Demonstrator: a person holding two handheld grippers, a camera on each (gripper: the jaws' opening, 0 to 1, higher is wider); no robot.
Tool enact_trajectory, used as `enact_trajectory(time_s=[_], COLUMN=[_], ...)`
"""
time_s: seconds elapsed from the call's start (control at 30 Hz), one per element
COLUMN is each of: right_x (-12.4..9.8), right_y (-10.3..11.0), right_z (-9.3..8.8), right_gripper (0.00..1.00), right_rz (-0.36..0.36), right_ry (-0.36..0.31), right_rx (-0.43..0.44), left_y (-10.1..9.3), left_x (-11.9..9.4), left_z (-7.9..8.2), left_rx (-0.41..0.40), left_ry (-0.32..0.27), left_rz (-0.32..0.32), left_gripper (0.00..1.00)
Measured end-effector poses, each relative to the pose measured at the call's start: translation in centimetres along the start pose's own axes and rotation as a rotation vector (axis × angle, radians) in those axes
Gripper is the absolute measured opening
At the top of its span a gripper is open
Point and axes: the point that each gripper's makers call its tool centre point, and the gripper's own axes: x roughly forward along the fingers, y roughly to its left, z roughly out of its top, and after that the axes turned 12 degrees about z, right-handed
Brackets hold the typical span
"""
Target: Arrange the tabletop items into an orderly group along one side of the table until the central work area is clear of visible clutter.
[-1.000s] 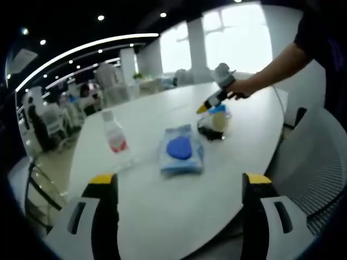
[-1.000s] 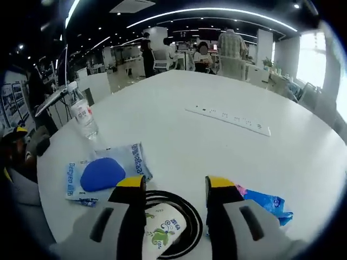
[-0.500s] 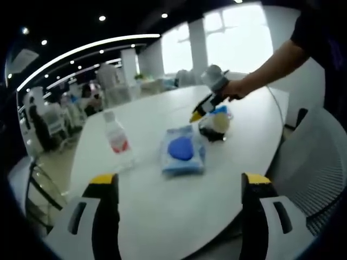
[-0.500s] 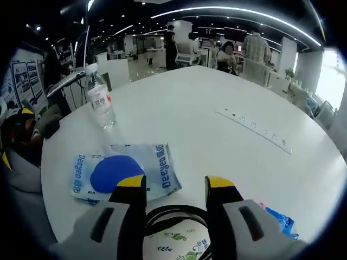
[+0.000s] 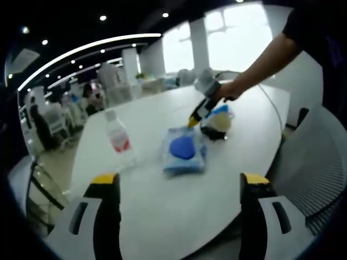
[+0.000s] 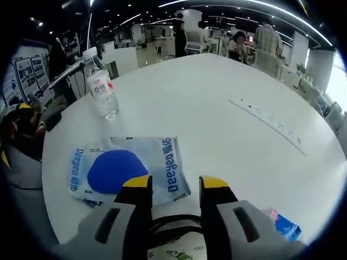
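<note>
The left gripper (image 5: 176,187) is hanging wide open off the table (image 5: 162,206) edge, gripping nothing — the right gripper (image 6: 174,184) is hovering with its jaws apart over the black cable coil (image 6: 173,225), at the blue pouch's (image 6: 127,170) edge. The pouch is lying mid-table, the bottle (image 6: 101,85) is standing upright nearer the far edge, and a blue packet (image 6: 282,225) is lying beside the coil — a white power strip (image 6: 271,124) is lying well apart.
</note>
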Motion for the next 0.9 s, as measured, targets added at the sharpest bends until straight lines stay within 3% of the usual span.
enact_trajectory(time_s=[0.5, 0.63, 0.67, 0.73, 0.9], right_x=[2.0, 1.9, 1.8, 1.6, 1.1], right_y=[-0.2, -0.1, -0.1, 0.4, 0.9], right_z=[-1.7, -2.0, -2.0, -2.0, -1.7], right_gripper=[0.26, 0.18, 0.13, 0.04, 0.01], right_rz=[0.019, 0.026, 0.025, 0.036, 0.034], right_ry=[0.06, 0.074, 0.086, 0.089, 0.08], right_rx=[0.018, -0.013, -0.068, -0.07, -0.099], left_y=[0.2, 0.1, 0.0, 0.0, -0.2], left_x=[0.1, 0.1, 0.1, 0.1, 0.1], left_z=[-0.4, -0.4, -0.4, -0.4, -0.4], left_rx=[0.001, 0.003, 0.003, 0.003, 0.008], left_ry=[0.016, 0.018, 0.018, 0.019, 0.02], left_rz=[0.005, 0.003, 0.002, 0.0, -0.009], left_gripper=[0.87, 0.86, 0.86, 0.86, 0.86])
